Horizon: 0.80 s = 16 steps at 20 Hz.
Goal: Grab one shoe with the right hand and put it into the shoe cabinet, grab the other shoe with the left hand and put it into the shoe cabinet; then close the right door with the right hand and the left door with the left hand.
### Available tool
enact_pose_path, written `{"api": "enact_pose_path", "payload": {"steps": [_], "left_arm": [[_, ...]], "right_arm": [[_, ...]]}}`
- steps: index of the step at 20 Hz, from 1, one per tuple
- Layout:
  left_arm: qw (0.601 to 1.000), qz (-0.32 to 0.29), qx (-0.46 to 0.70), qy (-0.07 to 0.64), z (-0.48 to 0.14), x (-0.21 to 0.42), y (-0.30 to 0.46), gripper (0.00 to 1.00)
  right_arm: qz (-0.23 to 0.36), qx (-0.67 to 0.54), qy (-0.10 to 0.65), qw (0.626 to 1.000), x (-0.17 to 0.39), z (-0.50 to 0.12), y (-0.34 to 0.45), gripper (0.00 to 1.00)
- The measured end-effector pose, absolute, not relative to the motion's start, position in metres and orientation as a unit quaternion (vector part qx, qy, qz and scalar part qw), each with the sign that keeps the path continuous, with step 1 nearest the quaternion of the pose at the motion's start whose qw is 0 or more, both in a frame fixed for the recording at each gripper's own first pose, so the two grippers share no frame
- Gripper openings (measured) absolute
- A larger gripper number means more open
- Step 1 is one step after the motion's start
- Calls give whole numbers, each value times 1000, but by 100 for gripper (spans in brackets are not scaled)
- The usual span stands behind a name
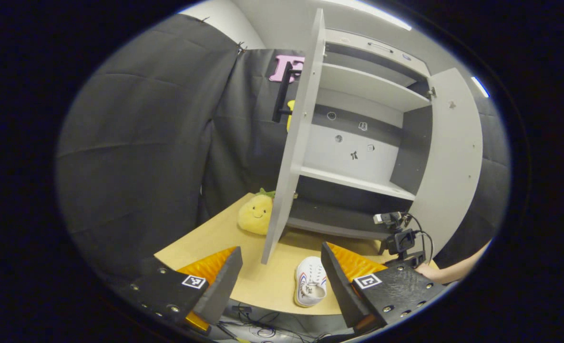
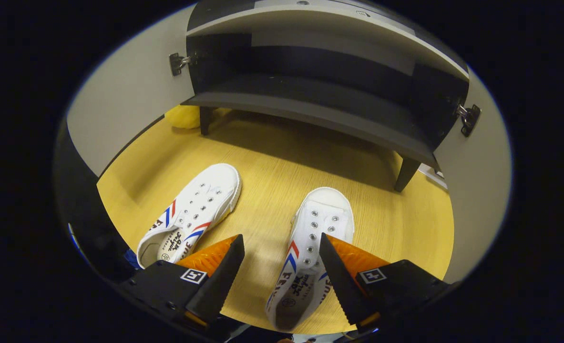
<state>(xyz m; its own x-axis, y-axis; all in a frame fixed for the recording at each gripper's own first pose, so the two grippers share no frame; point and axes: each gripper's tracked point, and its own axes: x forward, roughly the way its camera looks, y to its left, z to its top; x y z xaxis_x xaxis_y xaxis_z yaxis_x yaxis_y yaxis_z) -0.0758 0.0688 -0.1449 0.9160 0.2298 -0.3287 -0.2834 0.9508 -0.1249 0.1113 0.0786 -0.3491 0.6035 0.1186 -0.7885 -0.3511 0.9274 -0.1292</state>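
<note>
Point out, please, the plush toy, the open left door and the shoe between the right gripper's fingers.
plush toy (image 1: 255,215), left gripper view, its face.
left door (image 1: 295,143), left gripper view, inner panel.
shoe (image 2: 316,228), right gripper view, its lace area.

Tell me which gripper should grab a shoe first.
Right. The right gripper hangs open just over the nearer shoe, jaws straddling its side. The left gripper sits farther back.

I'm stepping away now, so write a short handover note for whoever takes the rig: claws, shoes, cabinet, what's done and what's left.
Right claw: open, low over the table, around the right shoe near its heel, not gripping.
Left claw: open, holding nothing, back from the cabinet.
Left shoe lies on the table in front of the cabinet.
Both doors open, shelves bare.
Done: nothing stowed.
Left: both shoes in, then right door, left door.
</note>
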Motion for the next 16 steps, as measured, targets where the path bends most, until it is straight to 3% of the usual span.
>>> {"api": "enact_pose_path", "payload": {"steps": [12, 15, 16], "left_arm": [[979, 165, -21, 121, -95, -65, 85, 94], [979, 168, -10, 117, -84, -55, 77, 95], [980, 164, -11, 115, -82, -51, 72, 94]], "right_arm": [[102, -237, 458, 851, 106, -386, 67, 97], [83, -278, 456, 841, 113, -384, 53, 73], [81, -268, 459, 843, 113, -384, 54, 50]]}}
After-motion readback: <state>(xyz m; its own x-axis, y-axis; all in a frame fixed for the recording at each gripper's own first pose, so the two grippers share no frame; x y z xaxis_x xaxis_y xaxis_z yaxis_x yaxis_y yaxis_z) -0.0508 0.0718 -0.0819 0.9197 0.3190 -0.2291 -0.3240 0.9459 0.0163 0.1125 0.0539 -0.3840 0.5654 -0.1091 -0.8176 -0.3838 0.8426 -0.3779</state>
